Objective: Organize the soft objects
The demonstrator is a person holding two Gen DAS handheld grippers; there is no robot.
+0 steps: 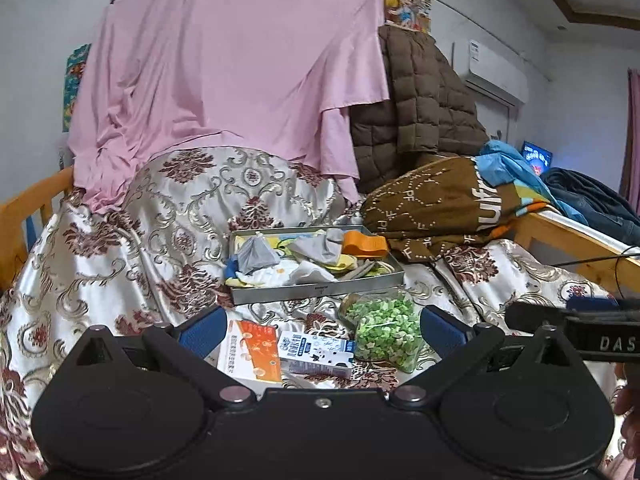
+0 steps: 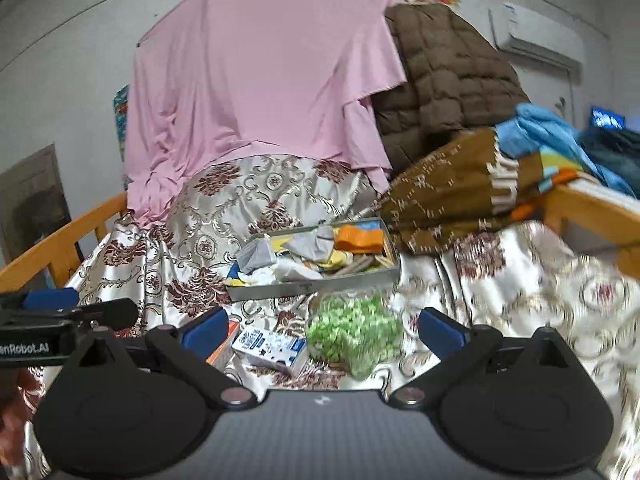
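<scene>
A grey metal tray (image 1: 320, 290) (image 2: 312, 286) sits on a patterned bed cover, holding a heap of soft items: grey socks (image 1: 256, 254) (image 2: 256, 256), white and yellow cloths, and an orange piece (image 1: 364, 243) (image 2: 358, 238). In front lie a clear bag of green pieces (image 1: 386, 328) (image 2: 354, 330), a blue-white carton (image 1: 318, 352) (image 2: 270, 346) and an orange-white box (image 1: 252, 350). My left gripper (image 1: 320, 330) is open and empty, over the boxes. My right gripper (image 2: 320, 330) is open and empty, near the bag.
A pink sheet (image 1: 232, 68) hangs behind the bed. A brown quilted coat (image 1: 424, 100) and a brown patterned blanket (image 1: 436, 204) pile up at the right. Wooden bed rails stand at the left (image 1: 28, 204) and right (image 1: 568, 236). The other gripper shows at right (image 1: 592, 328).
</scene>
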